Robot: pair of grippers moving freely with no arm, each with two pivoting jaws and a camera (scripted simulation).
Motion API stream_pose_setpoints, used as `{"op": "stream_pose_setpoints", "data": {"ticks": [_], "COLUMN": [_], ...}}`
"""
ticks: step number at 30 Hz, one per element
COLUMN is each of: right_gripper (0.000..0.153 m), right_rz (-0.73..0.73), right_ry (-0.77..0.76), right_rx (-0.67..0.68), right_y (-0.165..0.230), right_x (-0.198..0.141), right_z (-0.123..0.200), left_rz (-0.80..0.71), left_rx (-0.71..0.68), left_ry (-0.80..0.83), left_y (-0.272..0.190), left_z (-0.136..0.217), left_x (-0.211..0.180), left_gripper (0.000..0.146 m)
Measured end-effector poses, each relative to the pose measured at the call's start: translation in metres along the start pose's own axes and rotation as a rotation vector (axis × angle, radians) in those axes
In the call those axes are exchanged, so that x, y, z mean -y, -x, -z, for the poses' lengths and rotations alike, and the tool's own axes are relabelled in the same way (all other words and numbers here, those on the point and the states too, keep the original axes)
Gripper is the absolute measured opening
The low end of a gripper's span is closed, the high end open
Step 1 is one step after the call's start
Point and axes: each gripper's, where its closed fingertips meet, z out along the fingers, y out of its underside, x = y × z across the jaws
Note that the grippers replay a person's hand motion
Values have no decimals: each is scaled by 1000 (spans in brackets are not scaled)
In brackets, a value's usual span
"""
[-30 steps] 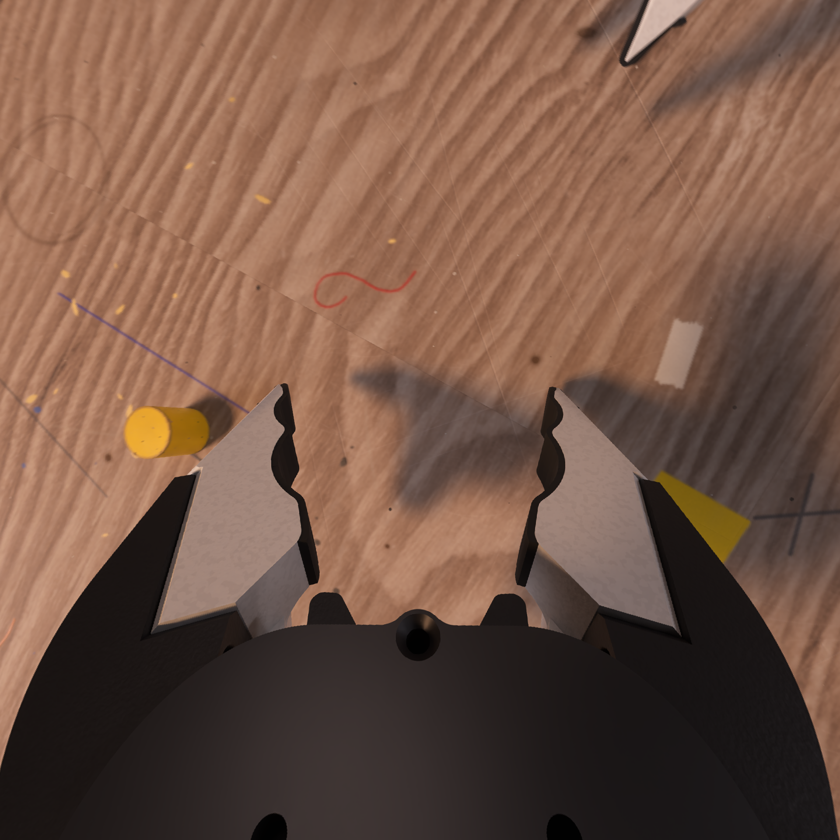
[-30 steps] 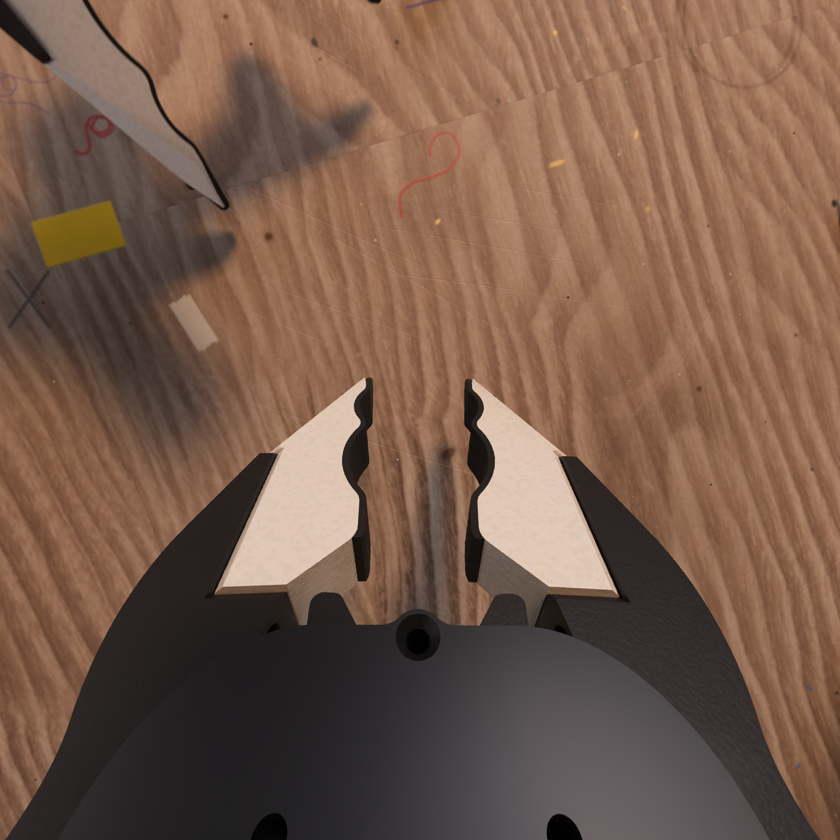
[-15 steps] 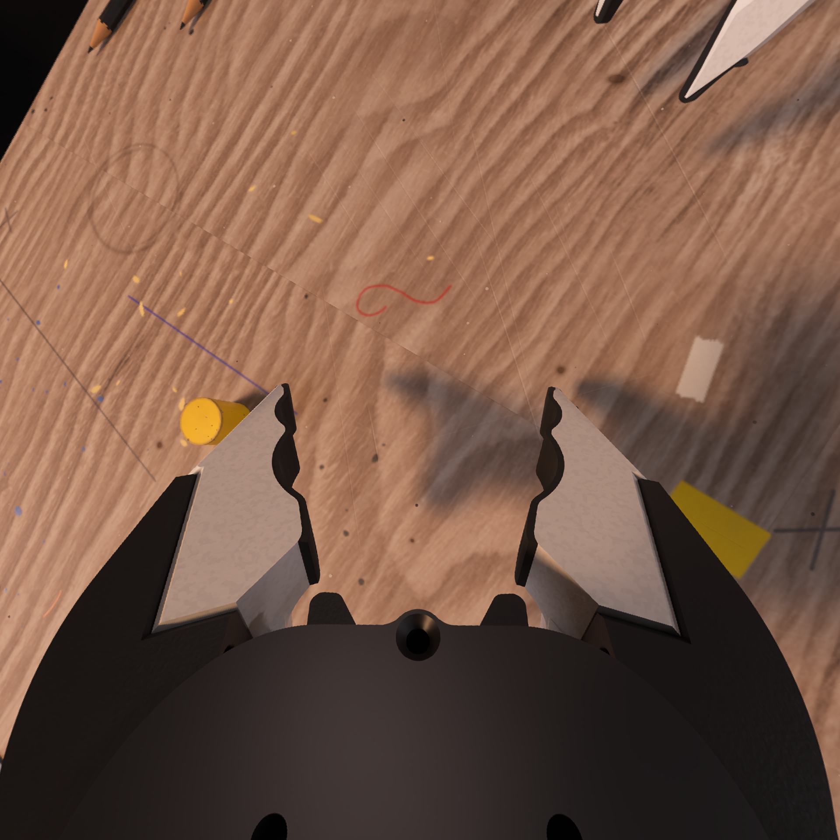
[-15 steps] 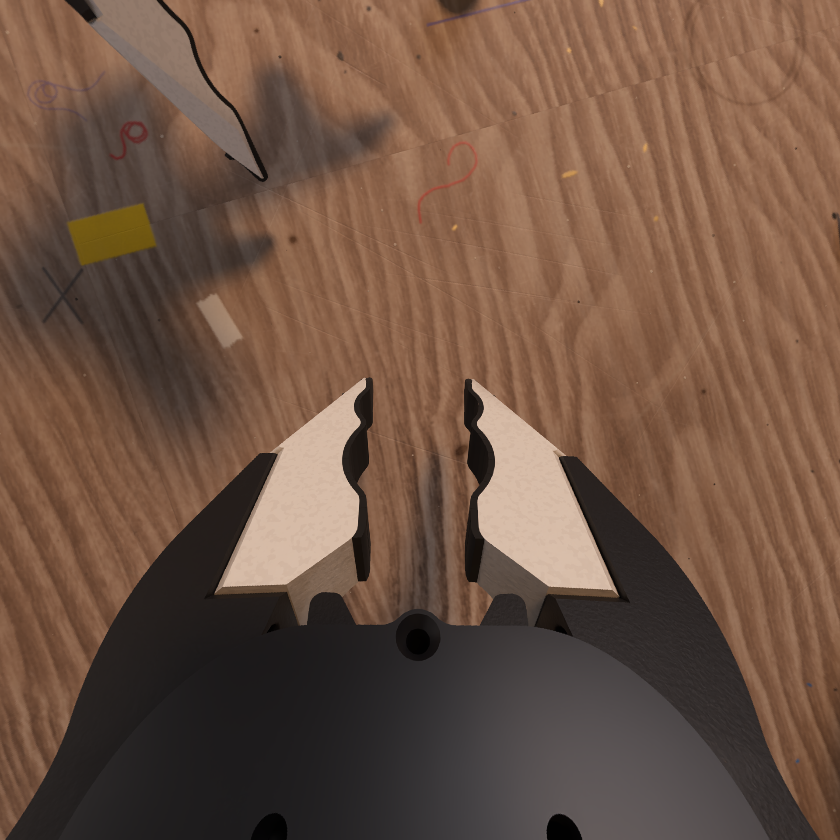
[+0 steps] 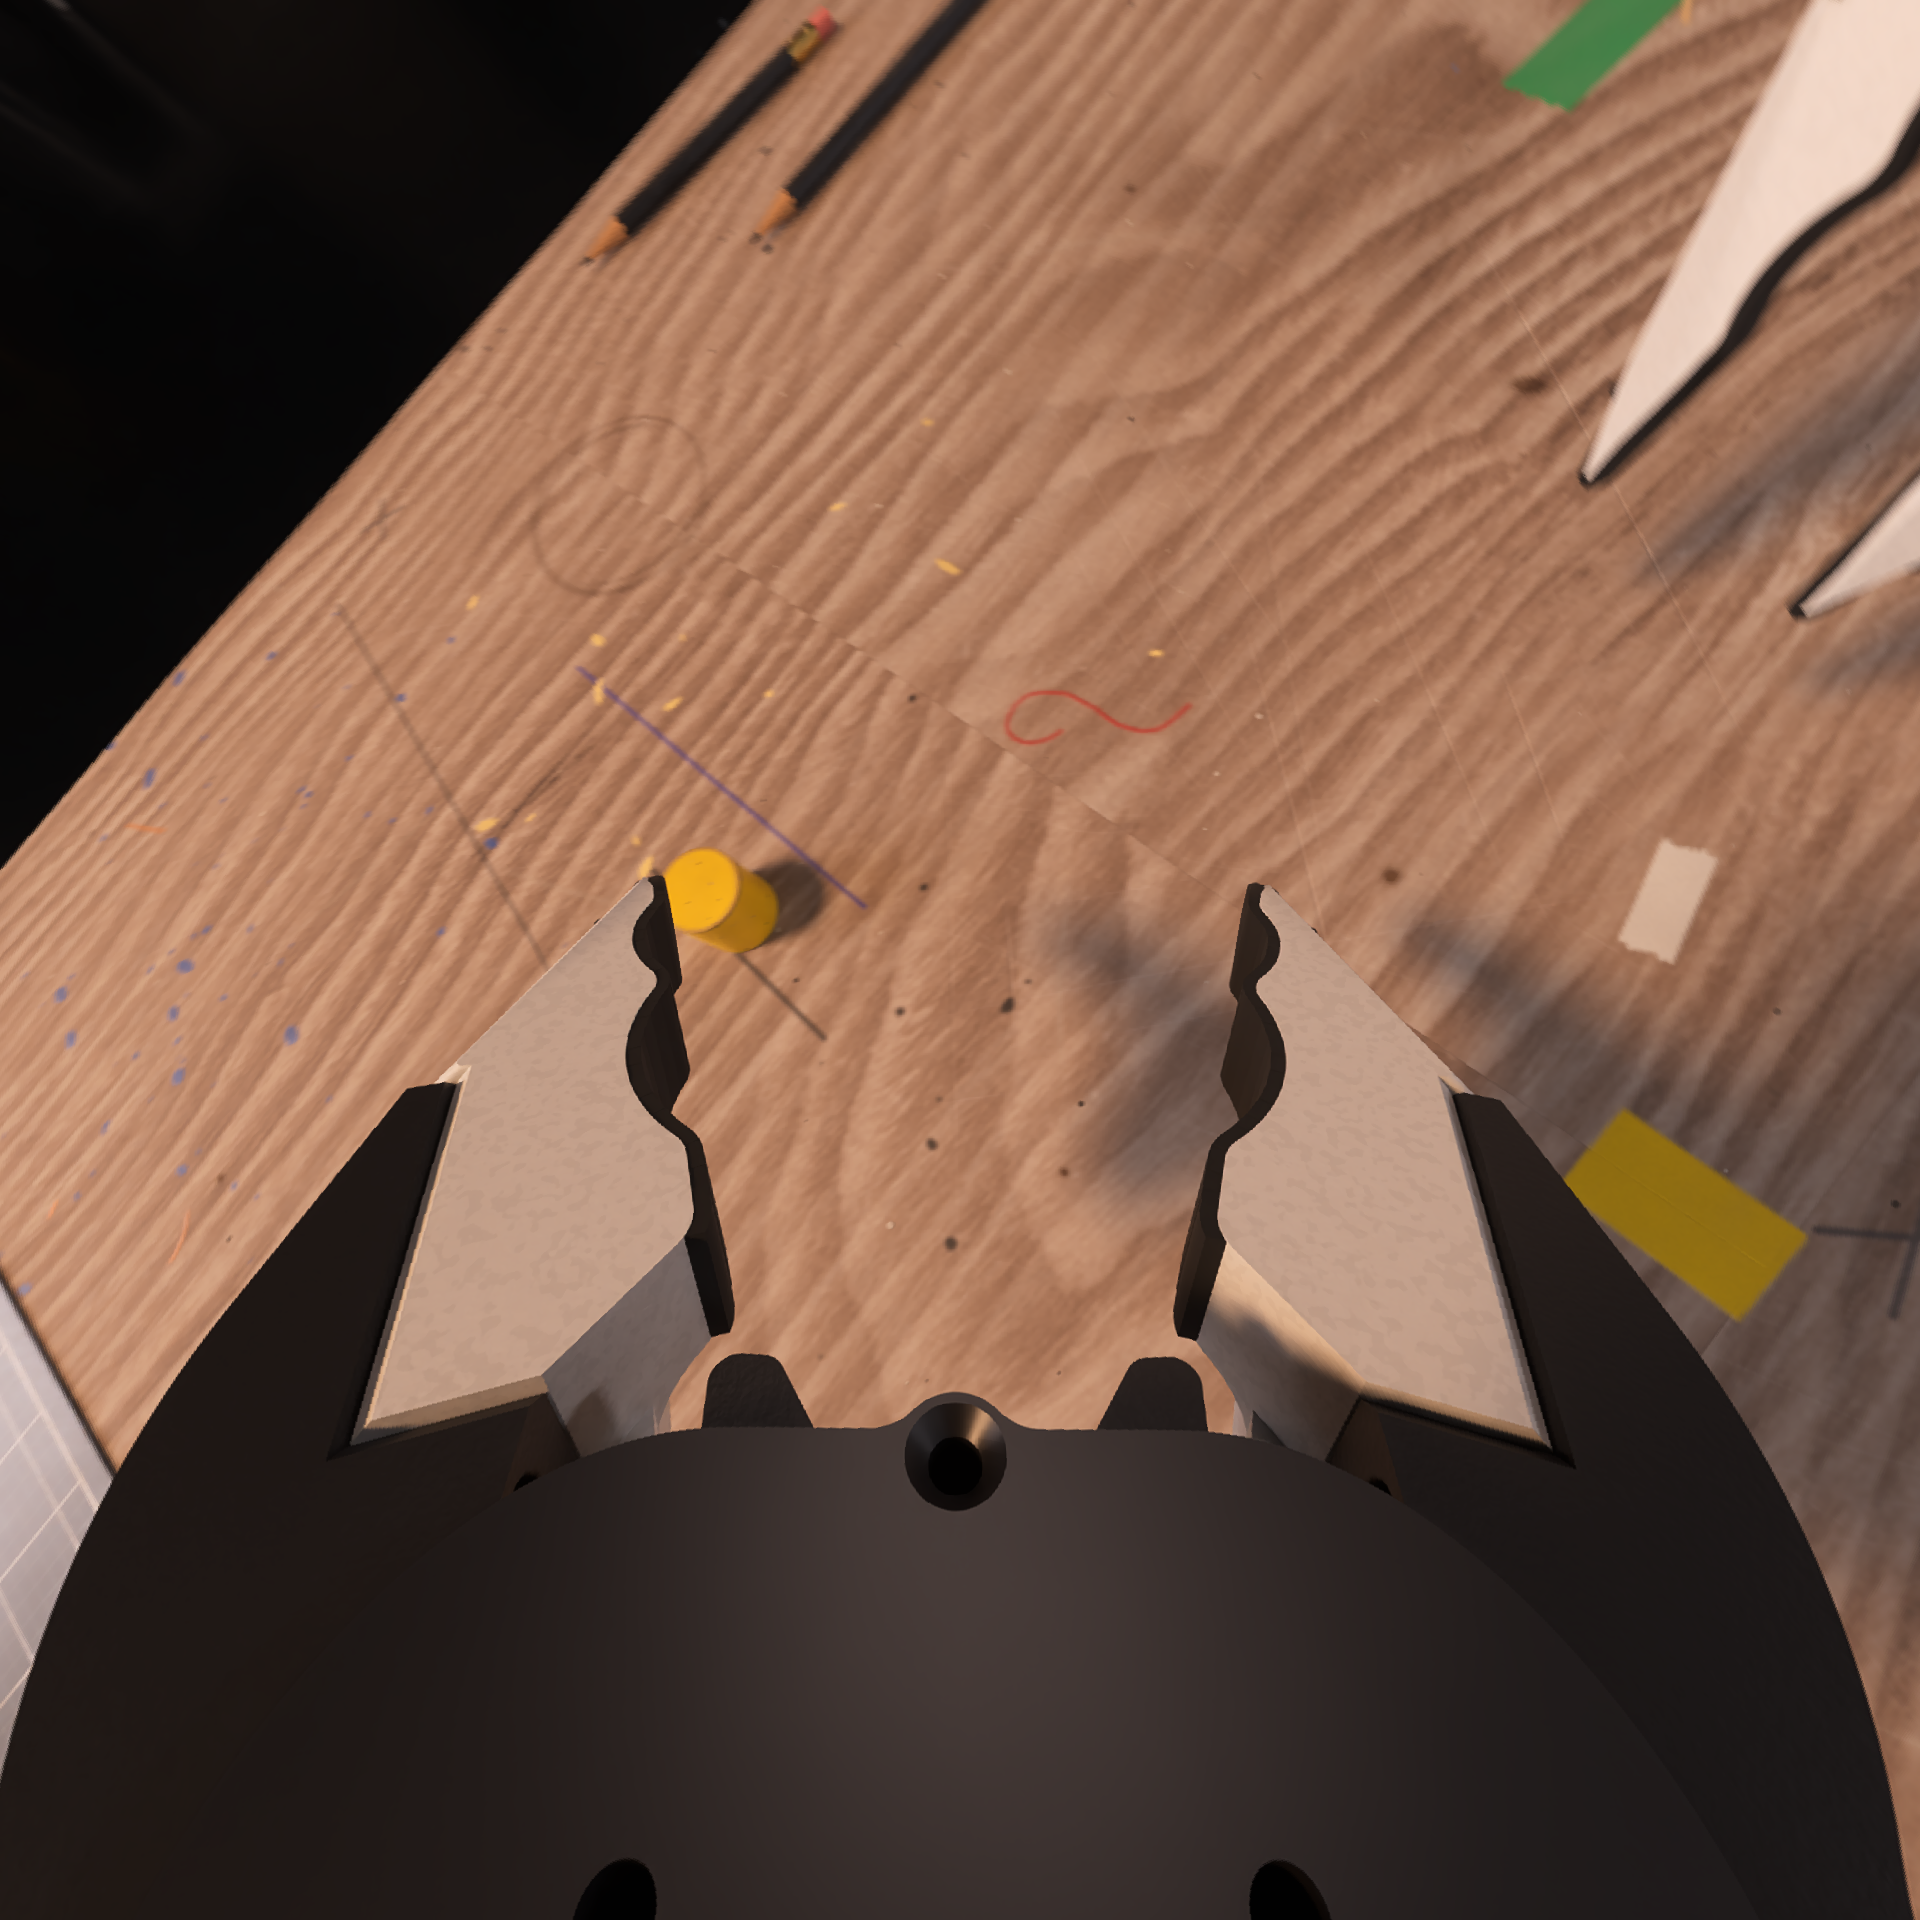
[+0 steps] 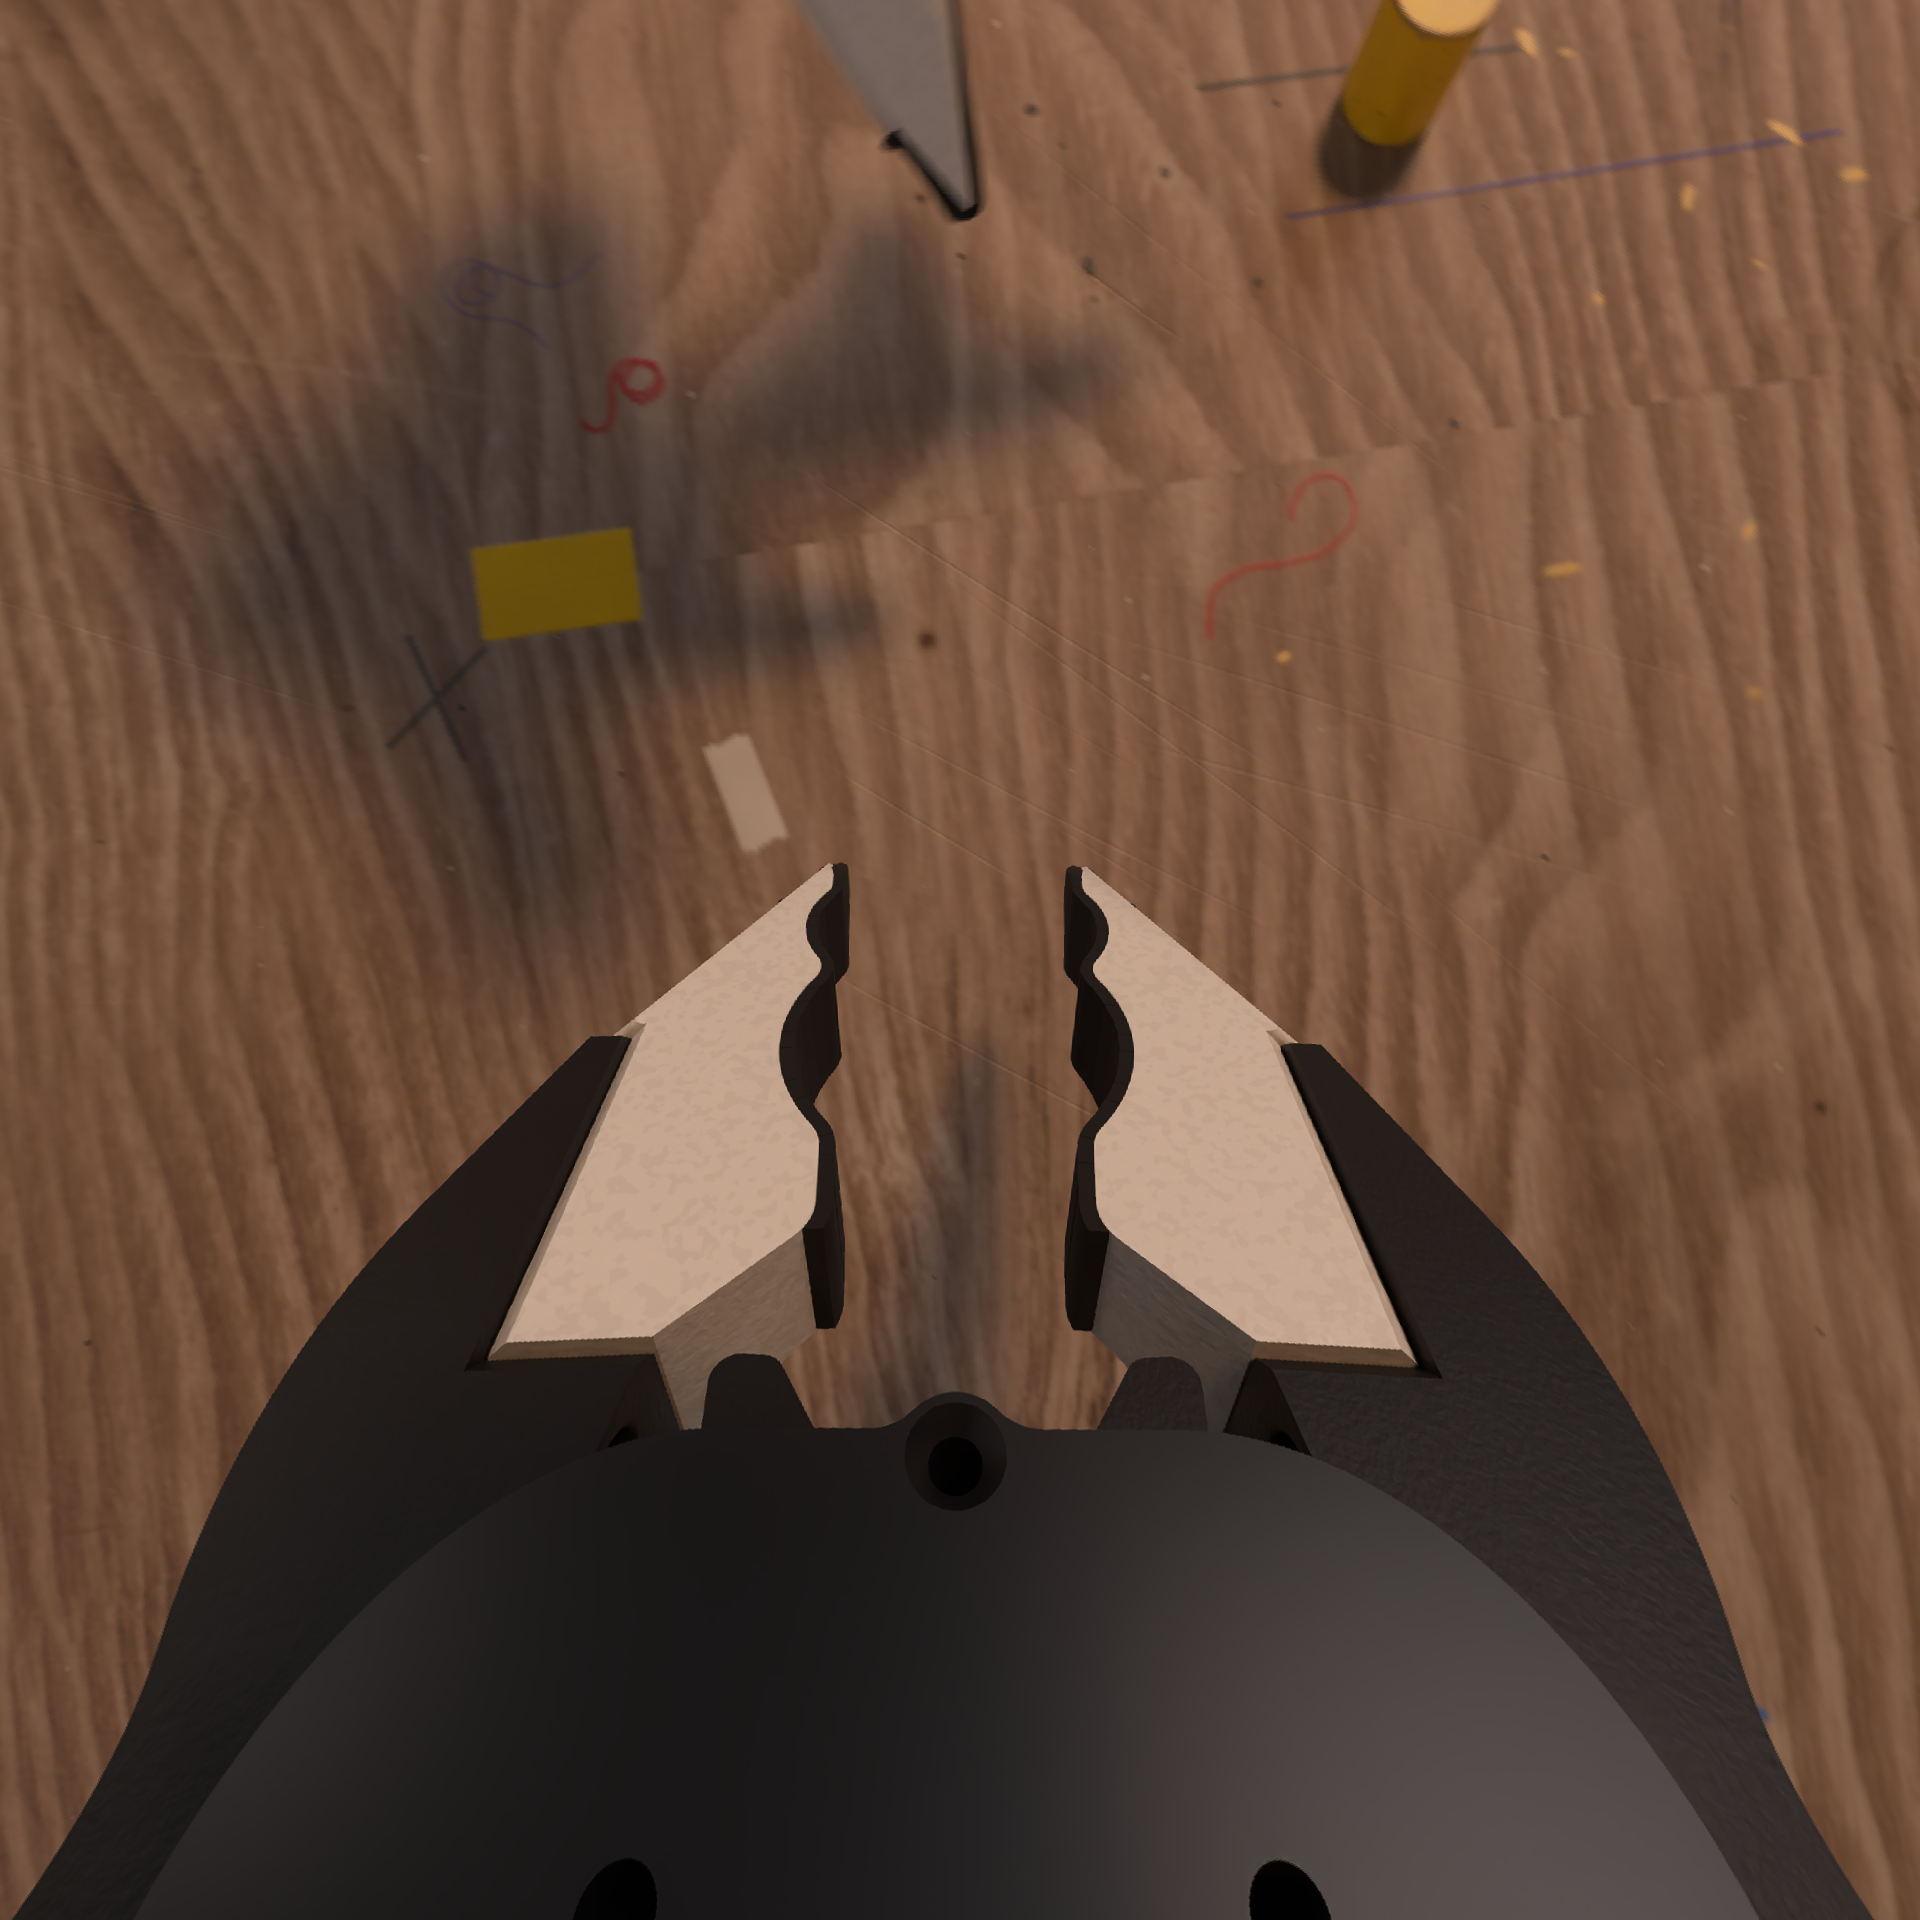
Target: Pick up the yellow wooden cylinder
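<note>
The yellow wooden cylinder stands upright on the wooden table, just beyond the tip of my left gripper's left finger. It is not between the jaws. My left gripper is wide open and empty above the table. My right gripper is open with a narrower gap and empty. In the right wrist view the cylinder stands far off at the top right. One finger of the left gripper shows at the top there. The right gripper's fingers show at the top right of the left wrist view.
Two black pencils lie near the table's far left edge, with darkness beyond it. Flat tape patches lie on the wood: green, yellow and beige. A pale gridded surface shows at the lower left.
The left gripper has pulled back and swung left; the cylinder has gone from outside its left finger to just past that fingertip. The right wrist view has shifted, bringing the cylinder into sight.
</note>
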Motion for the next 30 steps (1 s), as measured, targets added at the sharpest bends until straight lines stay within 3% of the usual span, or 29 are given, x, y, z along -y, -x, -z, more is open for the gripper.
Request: {"op": "stream_pose_setpoints", "data": {"ticks": [11,20,30], "right_gripper": [43,51,61], "right_rz": [85,124,224], "right_ry": [8,-85,-62], "right_rx": [128,256,230], "right_y": [54,116,146], "right_x": [25,80,127], "right_z": [-32,-67,-113], "left_rz": [106,196,249], "left_rx": [107,240,331], "left_ry": [-105,-220,-382], "left_y": [40,76,96], "left_z": [42,88,122], "left_x": [2,2,18], "left_gripper": [106,106,104]}}
